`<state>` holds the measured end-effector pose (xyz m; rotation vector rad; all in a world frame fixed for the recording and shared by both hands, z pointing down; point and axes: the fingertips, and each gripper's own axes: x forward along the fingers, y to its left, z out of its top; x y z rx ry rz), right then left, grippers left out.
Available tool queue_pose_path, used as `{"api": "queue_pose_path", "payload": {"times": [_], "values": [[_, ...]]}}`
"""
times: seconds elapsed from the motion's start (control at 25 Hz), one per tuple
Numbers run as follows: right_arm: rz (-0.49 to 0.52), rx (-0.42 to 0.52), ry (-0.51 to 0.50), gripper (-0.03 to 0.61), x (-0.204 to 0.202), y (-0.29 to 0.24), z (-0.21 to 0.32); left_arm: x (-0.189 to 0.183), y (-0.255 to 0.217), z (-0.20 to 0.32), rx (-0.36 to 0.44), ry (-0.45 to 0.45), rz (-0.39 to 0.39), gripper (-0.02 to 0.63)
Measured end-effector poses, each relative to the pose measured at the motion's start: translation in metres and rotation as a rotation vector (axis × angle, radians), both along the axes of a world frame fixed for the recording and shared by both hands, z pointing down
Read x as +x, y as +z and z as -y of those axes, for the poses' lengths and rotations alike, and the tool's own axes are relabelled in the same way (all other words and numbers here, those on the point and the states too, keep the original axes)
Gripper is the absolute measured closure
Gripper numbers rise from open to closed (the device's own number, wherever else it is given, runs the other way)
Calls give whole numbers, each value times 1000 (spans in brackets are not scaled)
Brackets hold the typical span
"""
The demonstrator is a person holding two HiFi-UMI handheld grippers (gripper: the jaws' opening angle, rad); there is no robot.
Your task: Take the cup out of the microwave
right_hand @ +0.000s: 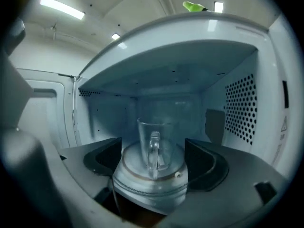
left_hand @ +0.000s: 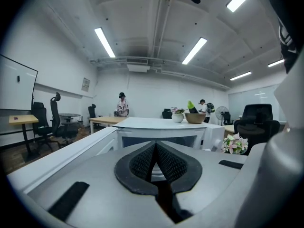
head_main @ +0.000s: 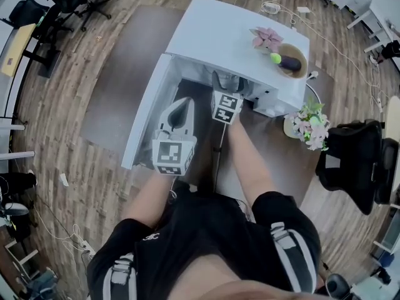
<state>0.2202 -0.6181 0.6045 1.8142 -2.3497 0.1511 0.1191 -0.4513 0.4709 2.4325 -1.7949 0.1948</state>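
An open office with a wood-plank floor, desks and rolling chairs surrounds a white microwave. A bowl rests on its top and a bunch of pink flowers stands just beside it on the right. Its door is swung wide to the left, so the cavity is open to the person standing in front. The glass cup stands upright inside on the turntable, with its handle turned toward the near side. The right gripper reaches into the opening with its jaws spread wide. The cup is framed between them, but the pads are clear of the glass, which looks like lining up for a grip on the body or the handle. The left gripper is near the door, outside the cavity, with its jaws pressed together on nothing, probably kept out of the way. The lift-out is not yet begun. Clear, smooth glass may slip, so a centred, firm closing seems called for.
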Motion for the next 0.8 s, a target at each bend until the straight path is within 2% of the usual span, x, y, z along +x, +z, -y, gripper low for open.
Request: {"api": "queue_pose_path", "payload": {"times": [0.4, 0.44, 0.52, 0.8], "values": [[-12, 16, -11, 187, -6, 7, 36, -9, 26, -1, -48, -41, 11, 617], [-13, 16, 6, 194, -4, 9, 37, -9, 27, -1, -50, -40, 13, 617], [-23, 9, 38, 259, 2, 12, 38, -8, 27, -3, -49, -35, 16, 617], [-10, -34, 44, 268, 2, 11, 25, -9, 16, -19, -33, -12, 18, 617]]}}
